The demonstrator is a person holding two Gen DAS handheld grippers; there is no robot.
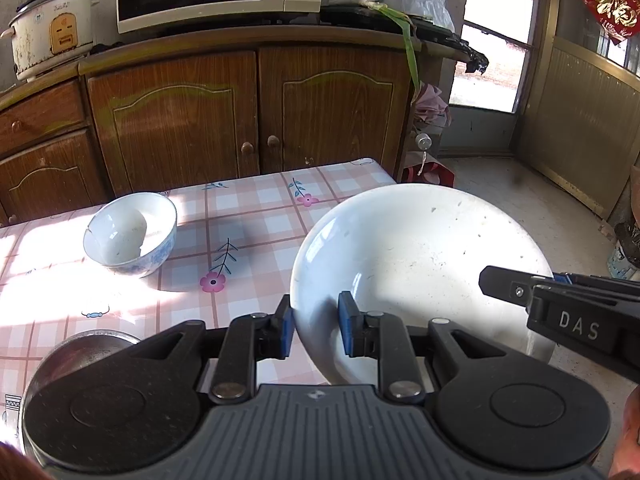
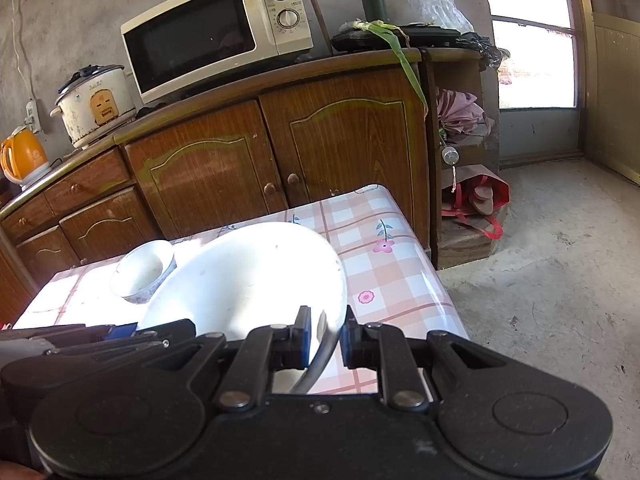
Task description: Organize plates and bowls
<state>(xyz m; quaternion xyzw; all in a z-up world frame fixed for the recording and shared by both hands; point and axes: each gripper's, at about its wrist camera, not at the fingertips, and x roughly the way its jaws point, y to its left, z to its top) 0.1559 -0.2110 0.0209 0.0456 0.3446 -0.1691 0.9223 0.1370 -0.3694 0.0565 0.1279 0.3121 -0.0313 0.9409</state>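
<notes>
Table: the table wears a pink-and-white check cloth printed with small flowers, with bright sun patches on its left part.
Room: brown wooden cabinets stand behind the table; on them sit a microwave, a worn white rice cooker, a green flask and an orange kettle. Bare concrete floor lies to the right, with a bright window beyond.
Writing: "Midea" on the microwave; "DAS" on the right tool's arm in the left view; a red hanging with a gold character on the right wall.
Plate: the plate is large, white, speckled with dirt, and is held tilted above the table's right edge.
Bowl: the bowl is white inside with a blue pattern outside and a chipped rim; it stands on the table, left of the plate.
Pot: a metal pot sits at the near left, partly hidden.
Left hand-held gripper: pinching the plate's near rim between blue pads.
Right hand-held gripper: pinching the plate's right rim.
</notes>
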